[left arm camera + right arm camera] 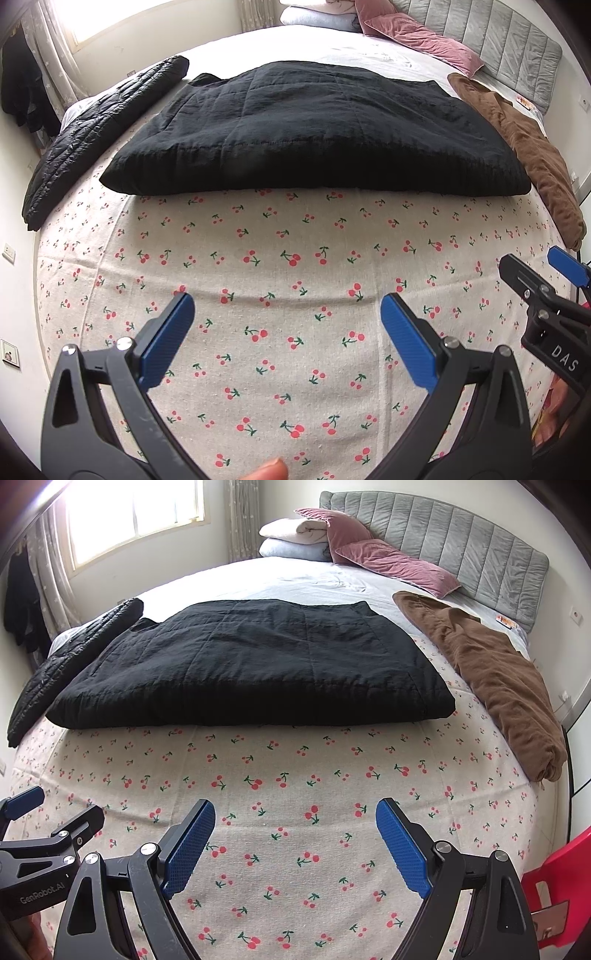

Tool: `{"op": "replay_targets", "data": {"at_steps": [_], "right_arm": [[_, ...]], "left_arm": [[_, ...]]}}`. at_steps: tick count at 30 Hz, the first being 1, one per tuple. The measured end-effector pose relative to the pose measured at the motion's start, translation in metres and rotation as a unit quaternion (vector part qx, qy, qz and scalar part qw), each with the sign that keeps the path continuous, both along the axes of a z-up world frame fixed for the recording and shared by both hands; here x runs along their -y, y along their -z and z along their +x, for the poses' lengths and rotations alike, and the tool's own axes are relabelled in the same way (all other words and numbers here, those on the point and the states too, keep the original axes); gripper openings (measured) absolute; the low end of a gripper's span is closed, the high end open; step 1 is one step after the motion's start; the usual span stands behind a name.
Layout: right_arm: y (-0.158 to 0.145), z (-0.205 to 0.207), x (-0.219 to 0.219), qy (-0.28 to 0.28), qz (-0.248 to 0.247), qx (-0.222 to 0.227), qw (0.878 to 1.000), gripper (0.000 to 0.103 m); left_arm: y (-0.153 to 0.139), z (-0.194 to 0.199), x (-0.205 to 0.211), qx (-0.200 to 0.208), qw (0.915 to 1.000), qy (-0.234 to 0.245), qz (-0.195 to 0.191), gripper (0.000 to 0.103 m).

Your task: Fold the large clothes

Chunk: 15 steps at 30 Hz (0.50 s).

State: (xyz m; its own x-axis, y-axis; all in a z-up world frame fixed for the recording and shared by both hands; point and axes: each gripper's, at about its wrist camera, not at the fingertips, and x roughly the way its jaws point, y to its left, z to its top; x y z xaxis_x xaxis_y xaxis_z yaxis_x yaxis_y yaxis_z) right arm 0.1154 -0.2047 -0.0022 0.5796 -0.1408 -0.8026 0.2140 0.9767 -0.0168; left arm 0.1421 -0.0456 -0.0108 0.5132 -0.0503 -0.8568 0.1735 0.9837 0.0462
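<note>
The left claw [287, 317] stands wide open, its two blue-padded fingers [168, 338] spread well apart and pointing forward with nothing between them; a fingertip of the person's hand [271, 470] shows at the bottom edge of the left wrist view. The right claw [295, 825] is spread just as wide, blue pads [402, 849] facing each other across an empty gap. The two claws are held side by side, each showing at the edge of the other's view.

I see a bright curtained window [136, 513], cream walls [155, 568], and a grey padded headboard [461, 565] behind my cherry-print bedspread [295, 812].
</note>
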Motion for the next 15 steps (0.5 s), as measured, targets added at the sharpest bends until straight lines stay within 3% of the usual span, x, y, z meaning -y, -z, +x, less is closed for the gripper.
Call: {"op": "replay_targets", "data": {"at_steps": [15], "right_arm": [[-0.016,-0.016,-0.001,-0.019,0.004,0.016,1.000,0.090]], "left_arm": [[0.001,-0.008,0.011,-0.007,0.9999,0.010,0.010,0.101]]}}
